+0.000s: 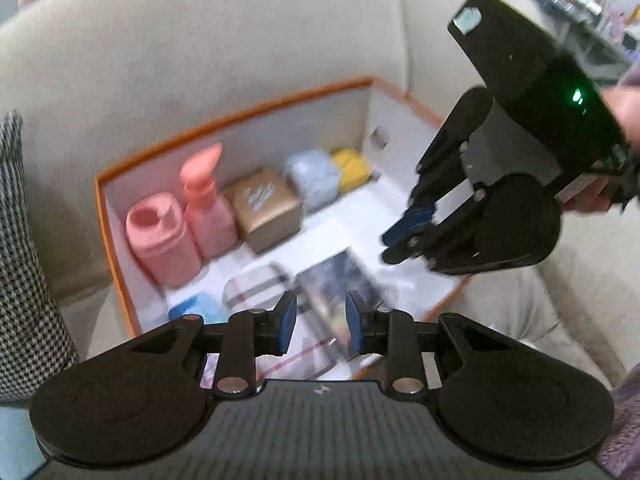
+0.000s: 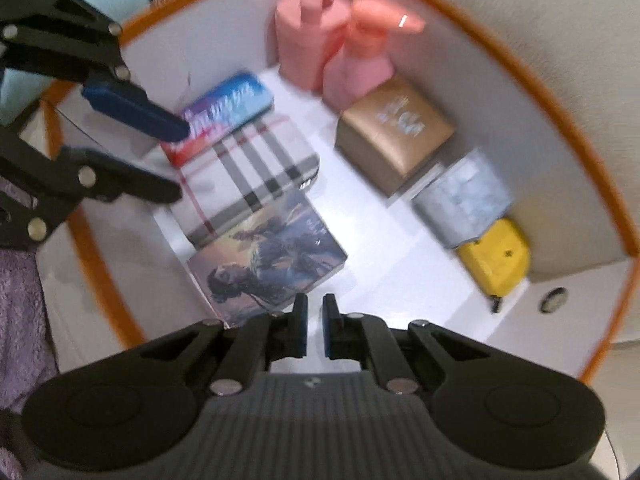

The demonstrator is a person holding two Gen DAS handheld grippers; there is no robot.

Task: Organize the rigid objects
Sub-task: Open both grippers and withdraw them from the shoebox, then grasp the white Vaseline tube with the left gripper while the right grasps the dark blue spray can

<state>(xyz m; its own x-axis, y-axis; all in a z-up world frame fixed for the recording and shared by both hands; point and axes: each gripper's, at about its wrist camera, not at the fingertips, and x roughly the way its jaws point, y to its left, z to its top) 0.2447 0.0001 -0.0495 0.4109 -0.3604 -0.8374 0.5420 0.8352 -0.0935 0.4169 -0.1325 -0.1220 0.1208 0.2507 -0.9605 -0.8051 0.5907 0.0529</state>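
An orange-rimmed white box point(image 2: 568, 120) on a beige sofa holds a pink jar point(image 2: 308, 28), a pink pump bottle point(image 2: 366, 56), a brown box point(image 2: 394, 132), a grey-blue box point(image 2: 464, 200), a yellow case point(image 2: 494, 260), a picture book point(image 2: 266, 256), a plaid tin point(image 2: 256, 176) and a blue-red tin point(image 2: 226, 114). My left gripper point(image 1: 321, 328) is open and empty above the box's near side; it also shows in the right wrist view point(image 2: 180, 160). My right gripper point(image 2: 315, 328) hovers over the box floor, jaws slightly apart and empty; it also shows in the left wrist view point(image 1: 400, 240).
The box point(image 1: 240, 116) rests on the sofa seat against the beige backrest point(image 1: 200, 40). A houndstooth cushion point(image 1: 24, 260) lies at the left. A purple fleece point(image 2: 20, 312) lies beside the box. A glass table point(image 1: 580, 8) stands beyond the sofa.
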